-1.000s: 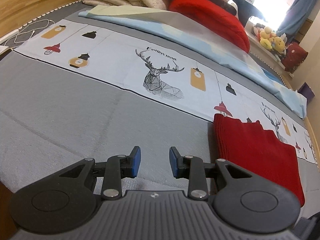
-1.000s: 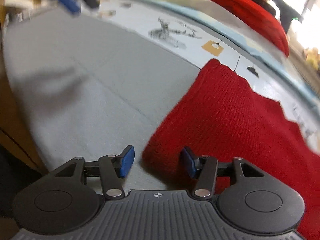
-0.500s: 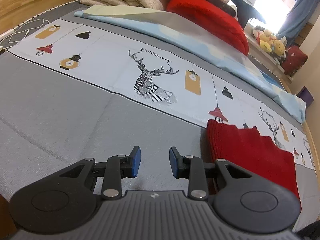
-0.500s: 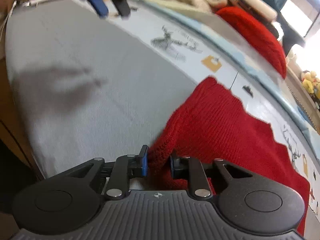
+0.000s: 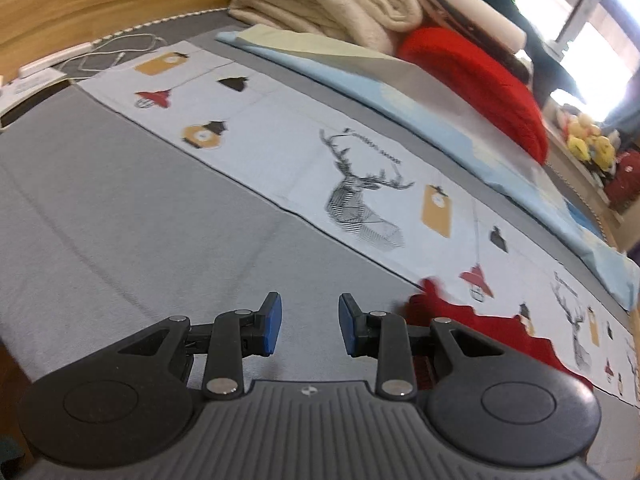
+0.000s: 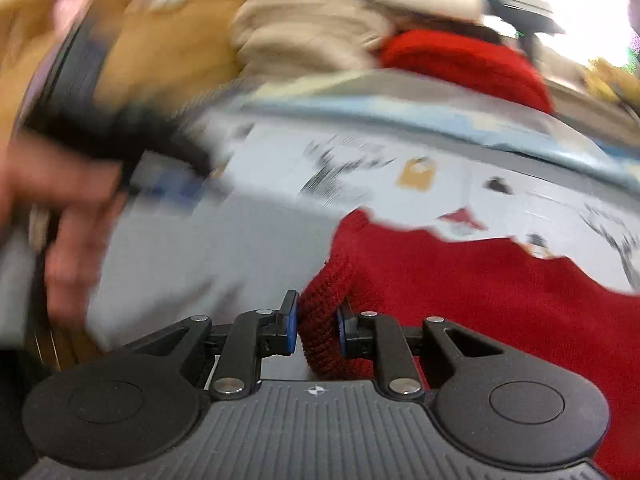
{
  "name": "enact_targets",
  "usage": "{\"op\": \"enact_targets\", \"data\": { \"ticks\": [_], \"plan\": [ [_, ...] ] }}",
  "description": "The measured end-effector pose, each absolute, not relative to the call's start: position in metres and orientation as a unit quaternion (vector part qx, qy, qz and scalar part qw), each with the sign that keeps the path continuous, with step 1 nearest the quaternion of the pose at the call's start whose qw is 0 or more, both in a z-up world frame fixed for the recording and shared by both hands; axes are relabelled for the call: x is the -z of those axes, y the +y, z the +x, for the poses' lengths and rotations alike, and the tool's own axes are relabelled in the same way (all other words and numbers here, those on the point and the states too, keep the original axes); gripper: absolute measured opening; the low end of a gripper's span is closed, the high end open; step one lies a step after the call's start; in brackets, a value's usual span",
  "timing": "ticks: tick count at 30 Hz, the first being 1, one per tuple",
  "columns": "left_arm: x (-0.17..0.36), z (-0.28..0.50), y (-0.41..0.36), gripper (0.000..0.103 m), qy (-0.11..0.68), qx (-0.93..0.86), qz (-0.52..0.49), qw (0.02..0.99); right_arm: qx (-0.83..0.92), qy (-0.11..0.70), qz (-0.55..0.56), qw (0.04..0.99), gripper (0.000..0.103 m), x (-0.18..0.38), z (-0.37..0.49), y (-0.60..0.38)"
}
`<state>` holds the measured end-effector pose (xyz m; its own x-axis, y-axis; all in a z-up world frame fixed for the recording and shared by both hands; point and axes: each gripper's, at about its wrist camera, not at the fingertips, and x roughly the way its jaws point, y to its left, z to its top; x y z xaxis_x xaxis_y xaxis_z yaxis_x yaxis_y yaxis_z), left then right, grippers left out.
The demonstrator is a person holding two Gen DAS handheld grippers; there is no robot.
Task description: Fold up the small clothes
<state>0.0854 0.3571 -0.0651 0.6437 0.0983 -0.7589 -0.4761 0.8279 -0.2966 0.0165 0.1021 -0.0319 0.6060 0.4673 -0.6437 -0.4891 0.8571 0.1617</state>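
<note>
A bunched corner of the red knitted garment [image 6: 460, 280] is being pinched by the right gripper [image 6: 316, 330], whose jaws have just been closing on it. The rest is lying on the bed [image 5: 120, 208], stretching away rightward. The left gripper [image 5: 310, 330] is being held partly open, empty.

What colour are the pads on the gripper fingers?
Blue, on black fingers; the pads show sharpest in the left wrist view.
</note>
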Motion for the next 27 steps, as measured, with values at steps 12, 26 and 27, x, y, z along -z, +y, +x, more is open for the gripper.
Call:
{"op": "enact_targets", "data": {
  "ticks": [12, 26, 27],
  "plan": [
    [0.069, 0.105, 0.31, 0.034, 0.409, -0.127, -0.193, 0.883, 0.115, 0.414, 0.23, 0.873, 0.028, 0.074, 0.024, -0.238],
    [0.076, 0.128, 0.198, 0.035, 0.419, -0.031, -0.087, 0.904, -0.067, 0.411, 0.194, 0.888, 0.062, 0.045, 0.08, -0.306],
    [0.075, 0.126, 0.19, 0.035, 0.415, -0.021, -0.077, 0.906, -0.082, 0.425, 0.198, 0.879, 0.062, 0.051, 0.087, -0.308]
  ]
}}
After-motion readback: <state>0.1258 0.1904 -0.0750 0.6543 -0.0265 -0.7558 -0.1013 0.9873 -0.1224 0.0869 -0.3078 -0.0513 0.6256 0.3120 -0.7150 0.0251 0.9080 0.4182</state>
